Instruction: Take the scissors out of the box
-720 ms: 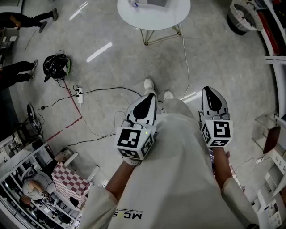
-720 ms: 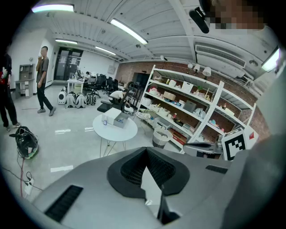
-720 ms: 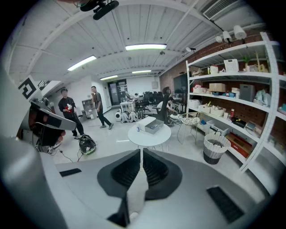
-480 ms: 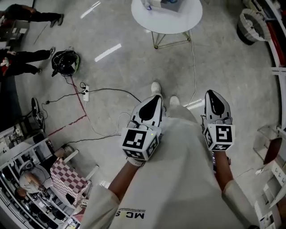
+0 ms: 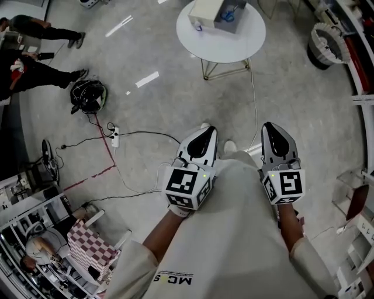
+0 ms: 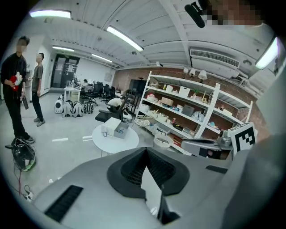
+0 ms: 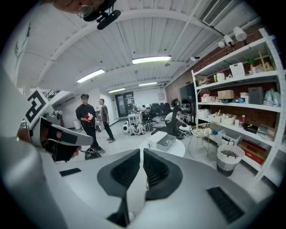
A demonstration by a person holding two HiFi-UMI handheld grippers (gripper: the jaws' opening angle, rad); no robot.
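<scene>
A round white table (image 5: 225, 41) stands a few steps ahead on the grey floor, and an open box (image 5: 215, 14) sits on it. Blue-handled scissors (image 5: 232, 15) lie inside the box. My left gripper (image 5: 209, 130) and right gripper (image 5: 270, 126) are held at waist height above my legs, far short of the table. Both are shut with nothing between the jaws. The left gripper view shows the table (image 6: 115, 141) and box (image 6: 113, 127) beyond the left gripper (image 6: 145, 150). In the right gripper view the box (image 7: 161, 141) lies just past the right gripper (image 7: 142, 151).
Cables and a power strip (image 5: 115, 139) trail across the floor at the left, near a black helmet (image 5: 89, 96). Two people (image 7: 91, 120) stand at the far left. A white bin (image 5: 326, 44) and shelving (image 6: 192, 114) line the right. A checkered box (image 5: 92, 242) sits behind me, left.
The view has advanced toward the table: the table and box have slid further down into the head view. Both grippers keep their pose and stay shut.
</scene>
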